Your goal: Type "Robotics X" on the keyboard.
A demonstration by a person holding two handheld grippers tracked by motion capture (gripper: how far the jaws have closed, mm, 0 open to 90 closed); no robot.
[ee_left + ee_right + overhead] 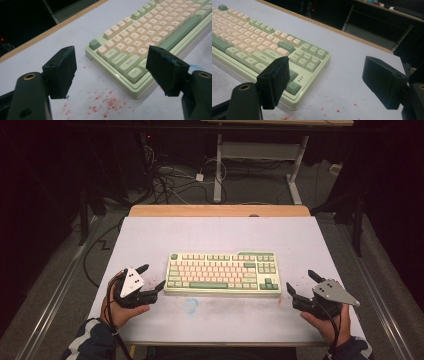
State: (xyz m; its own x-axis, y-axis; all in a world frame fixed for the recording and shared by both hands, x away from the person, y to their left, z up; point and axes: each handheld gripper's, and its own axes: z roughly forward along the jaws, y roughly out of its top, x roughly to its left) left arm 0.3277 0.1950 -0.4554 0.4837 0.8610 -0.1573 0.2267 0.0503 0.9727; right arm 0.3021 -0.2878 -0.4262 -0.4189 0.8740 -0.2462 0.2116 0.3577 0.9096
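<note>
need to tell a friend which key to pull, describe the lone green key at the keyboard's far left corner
Start at the white table and find the pale green keyboard lying in its middle. Go to the keyboard's far left corner, the one nearer the left tool. The key there sits alone with a gap beside it, and it is darker green, unlike the cream keys next to it.
</note>
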